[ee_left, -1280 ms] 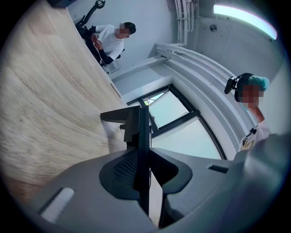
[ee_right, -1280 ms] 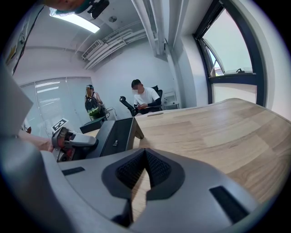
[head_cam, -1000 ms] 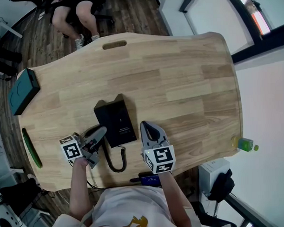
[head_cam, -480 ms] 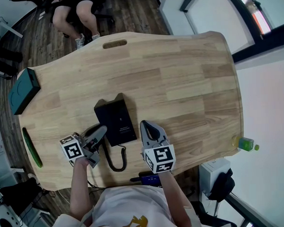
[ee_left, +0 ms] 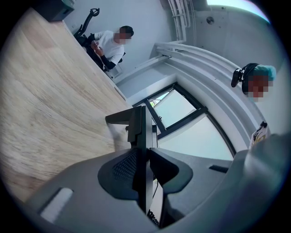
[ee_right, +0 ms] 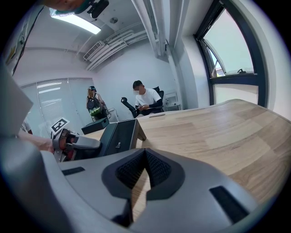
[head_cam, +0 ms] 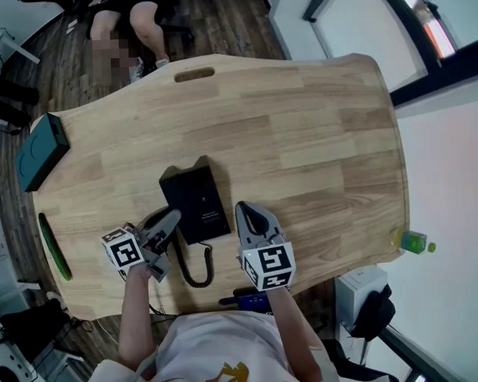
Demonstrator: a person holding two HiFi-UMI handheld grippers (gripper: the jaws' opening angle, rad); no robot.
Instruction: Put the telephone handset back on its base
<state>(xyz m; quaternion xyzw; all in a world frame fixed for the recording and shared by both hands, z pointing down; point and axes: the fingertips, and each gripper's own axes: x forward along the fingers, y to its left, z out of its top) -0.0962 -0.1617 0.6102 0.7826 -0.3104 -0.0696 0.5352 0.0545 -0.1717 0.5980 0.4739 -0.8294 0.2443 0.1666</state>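
The black telephone base (head_cam: 194, 202) lies flat on the wooden table (head_cam: 299, 129) and shows as a wedge (ee_right: 116, 136) in the right gripper view. The black handset (head_cam: 148, 221) is off the base, just left of it, with its coiled cord (head_cam: 196, 274) looping toward the near edge. My left gripper (head_cam: 175, 218) is rolled on its side and shut on the handset. In the left gripper view a thin black part of the handset (ee_left: 138, 125) runs between the jaws (ee_left: 142, 149). My right gripper (head_cam: 243, 208) hovers right of the base, shut and holding nothing (ee_right: 145, 151).
A dark teal box (head_cam: 38, 152) and a green strip (head_cam: 55, 247) sit at the table's left edge. A green bottle (head_cam: 413, 241) stands off the right edge. A seated person (ee_right: 145, 98) is beyond the far end, with another person (ee_right: 93, 104) standing nearby.
My left gripper has edged very slightly toward the base. The base, the cord and the right gripper have not moved.
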